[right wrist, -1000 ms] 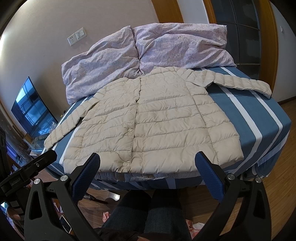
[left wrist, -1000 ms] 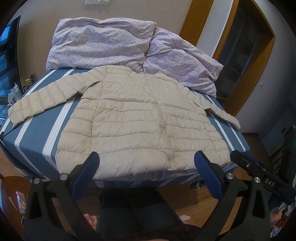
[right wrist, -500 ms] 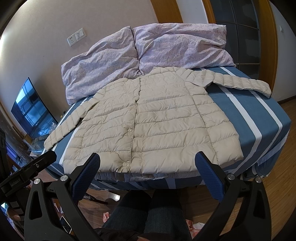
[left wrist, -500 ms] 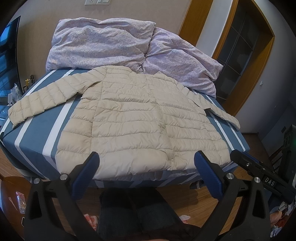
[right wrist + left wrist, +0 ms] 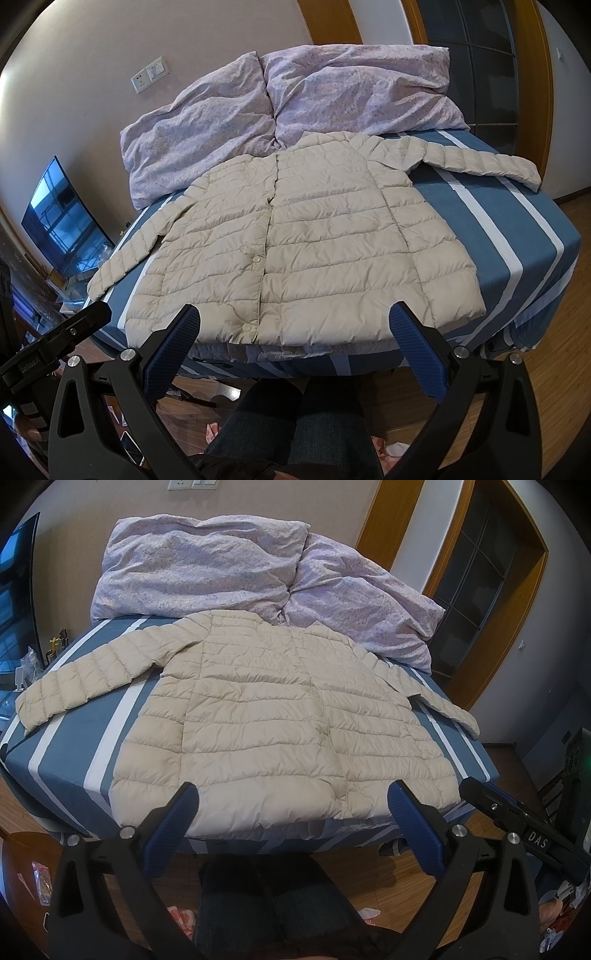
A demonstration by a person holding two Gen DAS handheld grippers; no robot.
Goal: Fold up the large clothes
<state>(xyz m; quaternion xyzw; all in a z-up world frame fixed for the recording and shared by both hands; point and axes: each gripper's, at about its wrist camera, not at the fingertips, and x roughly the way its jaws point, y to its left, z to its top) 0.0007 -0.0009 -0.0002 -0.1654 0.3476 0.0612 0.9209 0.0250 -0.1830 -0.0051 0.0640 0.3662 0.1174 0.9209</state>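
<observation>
Left gripper [image 5: 291, 805] and right gripper [image 5: 293, 325] held side by side, level, jaws spread wide, gripping nothing; legs [image 5: 295, 421] below.

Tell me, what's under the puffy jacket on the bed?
The beige jacket lies flat on the blue sheet with white stripes. The sheet shows all around it; whatever sits directly beneath the jacket is covered.

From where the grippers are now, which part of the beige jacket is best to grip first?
Probably the left sleeve cuff, approached from the bed's left edge: the sleeve lies flat, spread away from the jacket body, ready to fold inward.
</observation>
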